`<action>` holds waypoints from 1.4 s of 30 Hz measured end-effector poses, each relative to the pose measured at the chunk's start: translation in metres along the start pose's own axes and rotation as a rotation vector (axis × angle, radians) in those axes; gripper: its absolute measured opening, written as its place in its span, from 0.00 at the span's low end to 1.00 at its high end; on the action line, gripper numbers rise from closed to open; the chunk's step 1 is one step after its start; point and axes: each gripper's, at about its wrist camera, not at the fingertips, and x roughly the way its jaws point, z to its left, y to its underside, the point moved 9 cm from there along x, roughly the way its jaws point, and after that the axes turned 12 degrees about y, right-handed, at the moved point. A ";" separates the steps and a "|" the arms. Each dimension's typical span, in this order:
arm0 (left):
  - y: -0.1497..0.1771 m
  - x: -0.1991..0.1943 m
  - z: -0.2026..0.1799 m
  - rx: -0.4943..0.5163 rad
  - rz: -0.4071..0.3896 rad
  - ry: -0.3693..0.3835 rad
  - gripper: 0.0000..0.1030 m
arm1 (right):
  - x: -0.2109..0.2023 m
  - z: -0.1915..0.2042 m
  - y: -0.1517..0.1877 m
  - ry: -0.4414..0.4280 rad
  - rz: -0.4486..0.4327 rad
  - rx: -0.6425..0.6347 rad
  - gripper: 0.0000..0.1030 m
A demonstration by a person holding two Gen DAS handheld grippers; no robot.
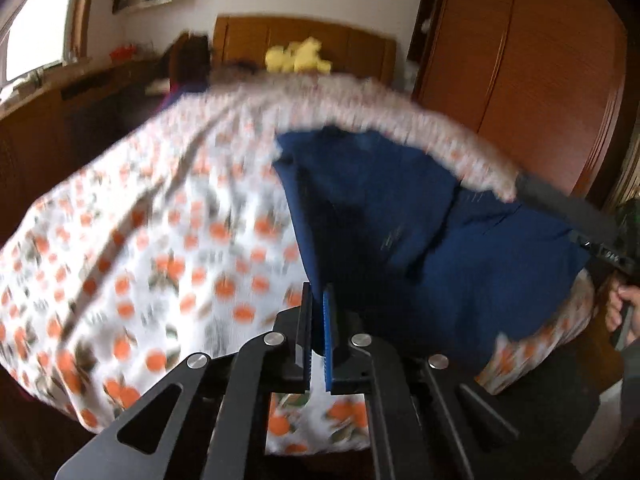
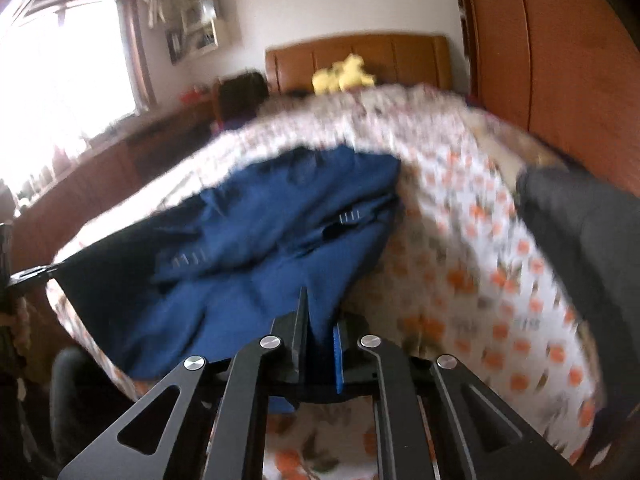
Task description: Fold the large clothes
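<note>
We have the blue garment (image 1: 420,240) pinched at two places along its near edge, and it hangs between them over the bed (image 1: 140,240) with the orange-patterned cover, filling the centre right of the left wrist view and the centre left of the right wrist view. Our left tool (image 1: 318,328) is clenched on a fold of the blue cloth at the bottom middle of its frame; our right tool (image 2: 320,336) is likewise clamped on the cloth, which passes between its fingers. In both cases only a narrow strip of fabric sits between the pads, so we judge the main risk to be a corner slipping free if we pull the cloth taut or swing it quickly, and the pictures are blurred, which suggests we are moving fast. The middle of the garment is bunched and creased in the right wrist view, so laying it down as it is could trap wrinkles or fold it crooked. If one side rises above the other, the hem may drag on the bed cover and rumple it. A dark garment (image 2: 580,240) lies at the right of that frame, near enough to snag. The yellow soft toy (image 2: 344,74) by the headboard (image 2: 400,56) sits well apart.
</note>
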 end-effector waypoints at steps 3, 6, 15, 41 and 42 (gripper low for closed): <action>-0.040 -0.023 -0.024 0.034 -0.075 0.010 0.03 | -0.025 0.005 -0.041 0.002 -0.080 -0.010 0.07; -0.083 -0.053 -0.055 0.081 -0.154 0.021 0.03 | -0.059 0.010 -0.081 -0.008 -0.160 -0.023 0.07; -0.172 -0.161 -0.135 0.179 -0.385 0.061 0.03 | -0.188 0.011 -0.146 -0.047 -0.396 -0.044 0.07; -0.173 0.029 -0.040 0.132 -0.124 -0.084 0.04 | -0.003 -0.034 -0.094 0.079 -0.111 -0.101 0.09; -0.167 0.045 -0.034 0.130 -0.097 -0.083 0.04 | 0.010 -0.034 -0.087 0.087 -0.090 -0.109 0.09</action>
